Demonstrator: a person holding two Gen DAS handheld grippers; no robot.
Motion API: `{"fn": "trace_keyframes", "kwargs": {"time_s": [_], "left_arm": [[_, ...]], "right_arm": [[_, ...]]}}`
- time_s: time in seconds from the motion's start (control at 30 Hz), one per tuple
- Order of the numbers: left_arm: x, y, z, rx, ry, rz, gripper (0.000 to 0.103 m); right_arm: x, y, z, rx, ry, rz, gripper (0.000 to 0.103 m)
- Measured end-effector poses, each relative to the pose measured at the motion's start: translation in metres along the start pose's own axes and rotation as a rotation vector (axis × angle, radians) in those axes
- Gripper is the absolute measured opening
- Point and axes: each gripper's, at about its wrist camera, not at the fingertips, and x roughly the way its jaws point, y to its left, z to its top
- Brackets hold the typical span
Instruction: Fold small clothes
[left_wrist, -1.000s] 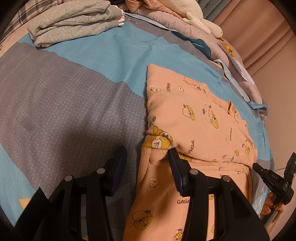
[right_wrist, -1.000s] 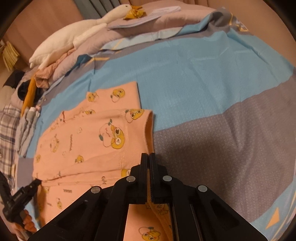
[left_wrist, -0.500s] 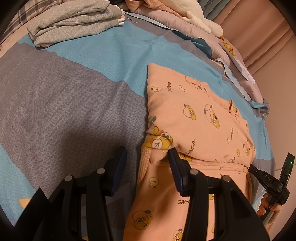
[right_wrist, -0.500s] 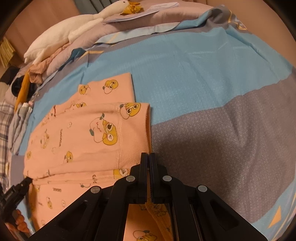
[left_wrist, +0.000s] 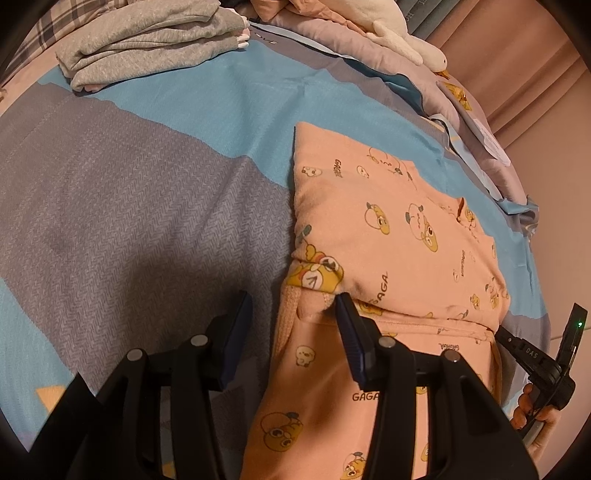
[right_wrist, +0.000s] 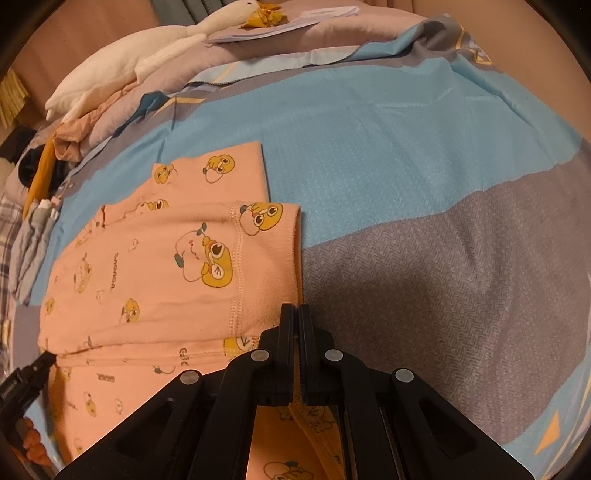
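Note:
A small peach garment with yellow duck prints lies partly folded on the blue and grey bedsheet. My left gripper is open, its jaws on either side of the garment's left edge near a folded corner. In the right wrist view the same garment has a hemmed flap folded over its top. My right gripper is shut at the garment's right edge, with peach cloth showing between and under its fingers. The right gripper also shows at the far right of the left wrist view.
A folded grey pile of clothes lies at the far left of the bed. A white plush toy and crumpled bedding lie along the far edge. Pink curtains hang behind the bed.
My right gripper has carried the hemmed flap further over the garment and away from me. My left gripper has stayed open in the same place.

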Motion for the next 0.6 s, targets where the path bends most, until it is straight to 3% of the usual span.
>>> {"fn": "trace_keyframes", "kwargs": {"time_s": [0.23, 0.47, 0.53, 0.6], "left_arm": [[-0.012, -0.004, -0.004, 0.019, 0.000, -0.009, 0.056], [-0.045, -0.011, -0.009, 0.024, -0.043, -0.076, 0.084], [-0.055, -0.015, -0.011, 0.034, -0.057, -0.095, 0.089], [-0.067, -0.019, -0.015, 0.050, -0.074, -0.106, 0.092]], "right_arm": [[-0.010, 0.000, -0.001, -0.011, -0.024, -0.028, 0.003], [-0.043, 0.009, -0.004, -0.081, -0.104, -0.043, 0.004], [-0.055, 0.013, -0.006, -0.106, -0.137, -0.043, 0.010], [-0.067, 0.016, -0.008, -0.121, -0.173, -0.031, 0.026]]}}
